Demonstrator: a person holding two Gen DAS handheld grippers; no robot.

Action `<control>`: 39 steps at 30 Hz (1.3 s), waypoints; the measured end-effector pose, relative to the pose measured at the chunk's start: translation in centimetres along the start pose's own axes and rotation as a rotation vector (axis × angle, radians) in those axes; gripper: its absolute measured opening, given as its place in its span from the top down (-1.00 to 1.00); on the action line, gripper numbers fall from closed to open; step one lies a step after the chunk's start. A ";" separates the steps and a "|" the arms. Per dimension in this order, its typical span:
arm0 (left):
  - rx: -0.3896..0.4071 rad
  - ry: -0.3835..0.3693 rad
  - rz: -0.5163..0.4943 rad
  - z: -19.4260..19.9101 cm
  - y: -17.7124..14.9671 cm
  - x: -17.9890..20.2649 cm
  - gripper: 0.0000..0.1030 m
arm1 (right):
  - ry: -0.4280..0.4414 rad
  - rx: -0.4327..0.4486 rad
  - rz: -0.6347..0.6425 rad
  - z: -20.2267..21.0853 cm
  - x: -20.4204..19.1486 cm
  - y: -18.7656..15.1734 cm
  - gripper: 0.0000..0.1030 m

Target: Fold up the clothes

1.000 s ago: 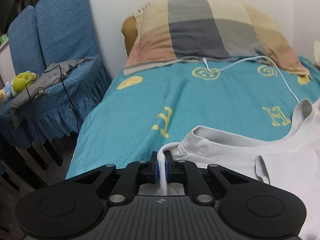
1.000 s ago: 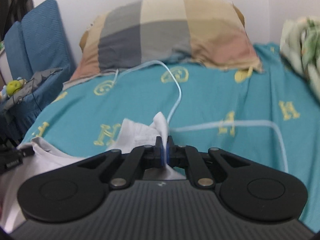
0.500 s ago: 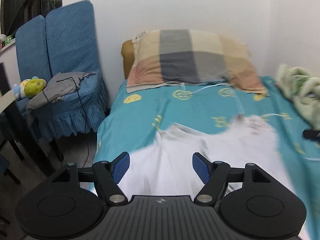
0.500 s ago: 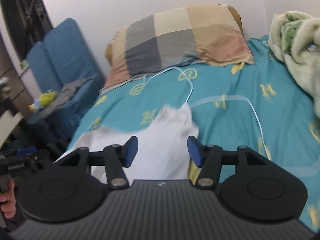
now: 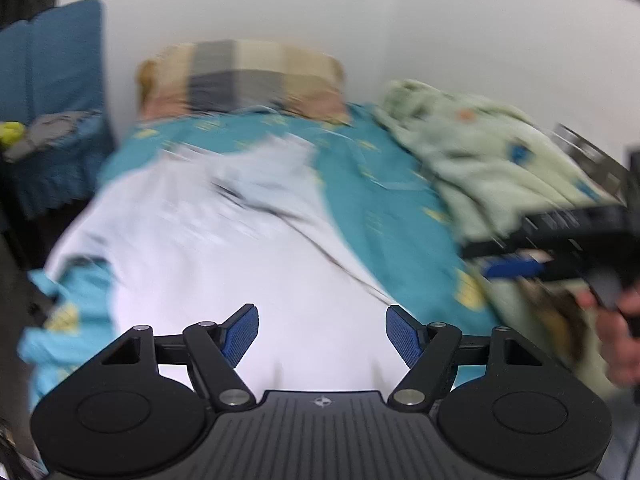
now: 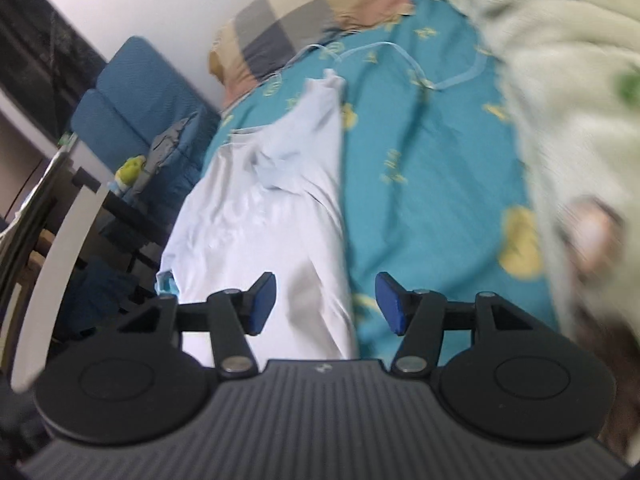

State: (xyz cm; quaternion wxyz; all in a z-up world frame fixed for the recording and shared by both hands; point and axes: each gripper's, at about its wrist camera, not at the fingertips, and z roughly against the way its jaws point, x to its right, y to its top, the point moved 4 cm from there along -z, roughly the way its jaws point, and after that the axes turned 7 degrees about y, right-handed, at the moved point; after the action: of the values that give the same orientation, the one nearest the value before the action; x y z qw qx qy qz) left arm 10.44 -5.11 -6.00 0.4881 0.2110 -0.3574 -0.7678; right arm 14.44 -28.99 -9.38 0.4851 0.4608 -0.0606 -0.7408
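- Left gripper [image 5: 322,334]: clamped on the shirt's collar a second ago; jaws now apart, empty, drawn back.
- Shirt [image 6: 276,208]: released, lying lengthwise on the bed [image 6: 432,168]; this fold looks done.
- Right gripper [image 6: 326,304]: likewise let go; jaws apart, empty.

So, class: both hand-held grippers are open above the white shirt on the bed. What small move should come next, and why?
Probably lower the left hand-held gripper and right hand-held gripper to the white shirt's near edge and pinch it, since the shirt lies long and unfolded, with nothing held.
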 end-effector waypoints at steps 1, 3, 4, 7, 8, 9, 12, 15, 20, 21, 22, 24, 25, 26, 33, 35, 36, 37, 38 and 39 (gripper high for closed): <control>-0.002 -0.027 -0.030 0.5 -1.3 1.6 -0.39 | -0.004 0.013 -0.007 0.9 0.5 -0.6 -0.15; -0.019 -0.066 -0.113 1.1 -3.6 4.7 -0.29 | -0.011 0.036 -0.025 2.3 1.6 -1.6 -0.15; -0.029 -0.080 -0.162 1.2 -4.7 6.2 -0.25 | -0.010 0.039 -0.038 2.7 2.0 -2.0 -0.15; -0.051 -0.109 -0.293 0.9 -8.0 10.2 -0.05 | 0.008 0.026 -0.054 3.1 2.7 -2.4 -0.15; -0.055 -0.116 -0.321 0.7 -8.8 11.1 0.01 | 0.012 0.028 -0.048 3.0 2.6 -2.3 -0.15; -0.060 -0.123 -0.349 0.5 -9.5 12.0 0.06 | 0.016 0.030 -0.042 3.0 2.5 -2.2 -0.15; -0.070 -0.108 -0.380 -1.2 -10.3 12.8 0.07 | 0.029 0.030 -0.024 2.8 2.3 -2.0 -0.15; -0.080 -0.087 -0.401 -3.1 -10.9 13.3 0.07 | 0.040 0.020 -0.024 2.4 2.4 -2.0 -0.15; -0.107 -0.065 -0.412 -6.4 -11.4 13.2 0.07 | 0.052 -0.007 -0.060 1.5 3.2 -2.1 -0.15; -0.097 -0.068 -0.401 -6.5 -11.3 13.1 0.24 | 0.055 -0.013 -0.067 1.3 3.3 -2.2 -0.15; -0.093 -0.062 -0.388 -6.5 -11.2 12.8 0.48 | 0.059 -0.019 -0.074 1.0 3.5 -2.3 -0.15; -0.097 -0.047 -0.349 -6.6 -10.5 11.7 0.93 | 0.063 -0.033 -0.083 0.6 3.6 -2.5 -0.15; -0.100 -0.057 -0.324 -6.5 -10.2 11.2 0.93 | 0.062 -0.039 -0.083 0.4 3.6 -2.5 -0.15; -0.098 -0.075 -0.302 -6.1 -9.8 10.6 0.94 | 0.061 -0.044 -0.082 0.2 3.6 -2.6 -0.15; -0.007 -0.305 -0.204 1.6 -6.9 9.4 0.94 | 0.054 -0.045 -0.067 0.1 3.6 -2.5 -0.15; -0.023 -0.394 -0.177 3.3 -7.0 9.2 0.95 | 0.056 -0.039 -0.070 0.3 3.7 -2.3 -0.15; -0.040 -0.426 -0.155 3.7 -7.3 8.9 0.94 | 0.058 -0.036 -0.074 0.4 3.8 -2.3 -0.15; -0.063 -0.444 -0.136 3.7 -7.6 8.7 0.94 | 0.062 -0.038 -0.082 0.3 3.9 -2.3 -0.15; -0.092 -0.448 -0.118 3.3 -8.1 8.4 0.94 | 0.069 -0.044 -0.094 0.2 4.0 -2.4 -0.15; -0.125 -0.443 -0.098 2.8 -8.5 8.2 0.93 | 0.078 -0.055 -0.107 -0.1 4.2 -2.5 -0.15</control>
State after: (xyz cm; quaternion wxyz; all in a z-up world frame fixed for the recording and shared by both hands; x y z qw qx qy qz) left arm -0.08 -9.21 -10.33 0.3719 0.0239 -0.3969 -0.8388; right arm 12.42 -30.91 -13.37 0.4590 0.4784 0.0034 -0.7486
